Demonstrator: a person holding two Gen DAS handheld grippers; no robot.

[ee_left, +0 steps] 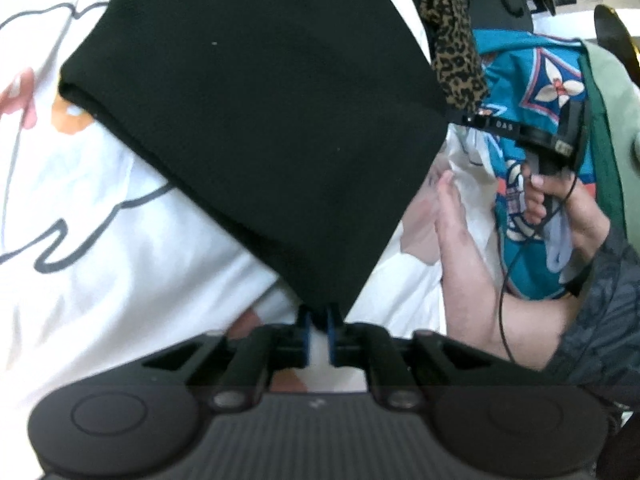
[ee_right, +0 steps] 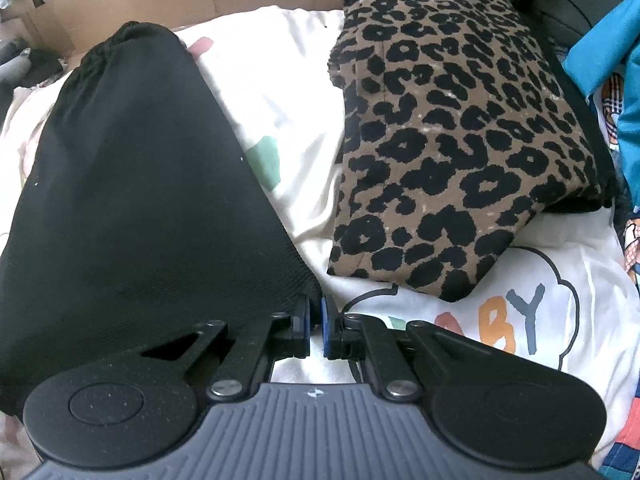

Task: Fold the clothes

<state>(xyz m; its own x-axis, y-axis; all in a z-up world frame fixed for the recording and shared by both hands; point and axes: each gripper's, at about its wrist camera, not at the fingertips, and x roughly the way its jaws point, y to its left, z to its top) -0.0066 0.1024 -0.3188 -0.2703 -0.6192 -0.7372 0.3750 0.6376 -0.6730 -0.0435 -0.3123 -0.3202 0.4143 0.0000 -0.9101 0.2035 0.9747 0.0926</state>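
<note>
1. We hold the black garment [ee_left: 256,128] by two lower corners; it lies spread over the white printed sheet [ee_left: 100,208] and is our landmark.
2. The left gripper [ee_left: 319,322] pinches one corner of the black garment between its blue pads, jaws nearly together.
3. The right gripper [ee_right: 316,316] is pressed together on the other corner, where the cloth's edge runs into the pads.
4. Just beside the black garment, to its right in the right wrist view, sits a leopard-print garment [ee_right: 452,132], already folded, so that piece looks done.
5. Beyond that lies a teal patterned cloth [ee_left: 536,80], which looks unfolded.
6. We judge the black garment's fold barely begun.
</note>
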